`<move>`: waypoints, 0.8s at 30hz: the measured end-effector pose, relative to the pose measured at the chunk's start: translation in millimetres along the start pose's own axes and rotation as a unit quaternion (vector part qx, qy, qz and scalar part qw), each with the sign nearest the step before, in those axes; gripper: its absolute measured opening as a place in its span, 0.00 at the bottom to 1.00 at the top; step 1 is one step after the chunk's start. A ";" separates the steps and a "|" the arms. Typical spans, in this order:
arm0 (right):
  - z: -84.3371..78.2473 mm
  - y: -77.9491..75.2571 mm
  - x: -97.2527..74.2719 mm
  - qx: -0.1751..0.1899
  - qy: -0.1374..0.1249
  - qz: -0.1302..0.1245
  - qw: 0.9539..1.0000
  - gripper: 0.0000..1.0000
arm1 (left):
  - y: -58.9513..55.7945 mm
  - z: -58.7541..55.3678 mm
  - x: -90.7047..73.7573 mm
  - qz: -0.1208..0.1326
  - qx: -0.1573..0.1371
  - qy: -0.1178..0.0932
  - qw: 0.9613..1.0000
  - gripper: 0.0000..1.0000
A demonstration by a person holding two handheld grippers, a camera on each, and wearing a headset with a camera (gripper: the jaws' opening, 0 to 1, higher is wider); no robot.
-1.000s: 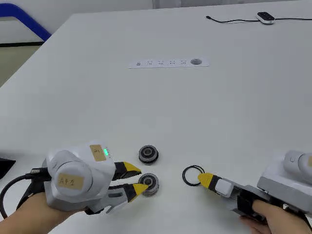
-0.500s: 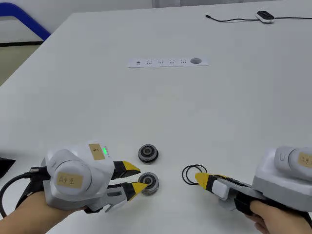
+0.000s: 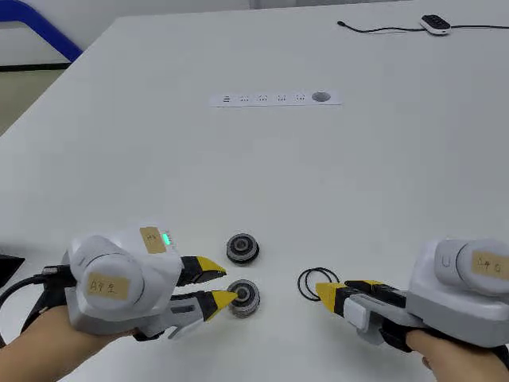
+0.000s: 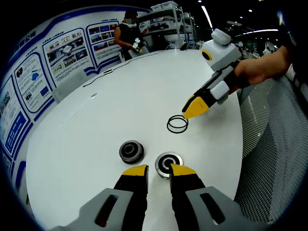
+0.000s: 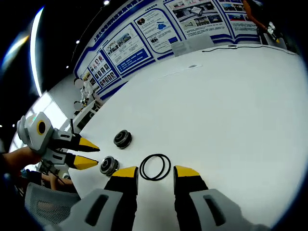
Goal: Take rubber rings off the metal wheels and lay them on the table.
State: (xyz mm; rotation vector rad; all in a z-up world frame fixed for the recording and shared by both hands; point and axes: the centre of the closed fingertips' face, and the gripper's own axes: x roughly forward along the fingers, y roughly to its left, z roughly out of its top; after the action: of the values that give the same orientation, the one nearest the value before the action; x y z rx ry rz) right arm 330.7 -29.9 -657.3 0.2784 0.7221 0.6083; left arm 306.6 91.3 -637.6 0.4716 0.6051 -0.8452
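Two small metal wheels lie near the table's front. The far wheel looks dark around its rim. The near wheel shows a bare silver rim. Two thin black rubber rings lie overlapping on the table to the right of the wheels. My left gripper is open, its yellow tips just short of the near wheel and holding nothing. My right gripper is open and empty, its tips at the rings' near edge.
A flush white socket strip is set into the white table farther back. A black cable and a small black device lie at the far right. A dark object sits at the left edge.
My right gripper has edged a little left toward the rings and rolled so both yellow tips show. The left gripper stays by the near wheel. Wheels and rings have not moved.
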 end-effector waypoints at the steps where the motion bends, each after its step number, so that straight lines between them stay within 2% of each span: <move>1: 1.2 0.4 0.2 -0.002 -0.002 0.001 1.000 0.31 | 1.2 0.1 0.1 0.000 0.000 0.000 1.000 0.18; 7: 11.3 6.5 2.9 0.002 -0.019 0.016 1.000 0.31 | 15.3 3.8 2.5 0.007 -0.003 -0.005 1.000 0.18; 14: 15.6 9.8 6.8 0.016 -0.021 0.024 0.999 0.31 | 31.9 11.3 9.9 0.011 -0.002 -0.011 1.000 0.18; 16: 16.4 10.8 7.5 0.024 -0.022 0.027 0.999 0.31 | 34.7 12.8 12.6 0.010 -0.001 -0.011 1.000 0.18; 18: 20.0 14.1 8.3 0.047 -0.027 0.035 0.998 0.31 | 37.4 15.0 16.4 0.008 0.001 -0.013 1.000 0.18; 24: 28.4 22.3 15.1 0.057 -0.031 0.049 0.997 0.33 | 41.7 19.1 28.6 0.000 0.005 -0.015 1.000 0.18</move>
State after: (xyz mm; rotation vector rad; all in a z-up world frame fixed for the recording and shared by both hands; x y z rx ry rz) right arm 349.7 -4.0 -635.0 0.4381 0.6870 0.6489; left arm 360.6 88.4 -636.3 0.4668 0.5739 -0.8530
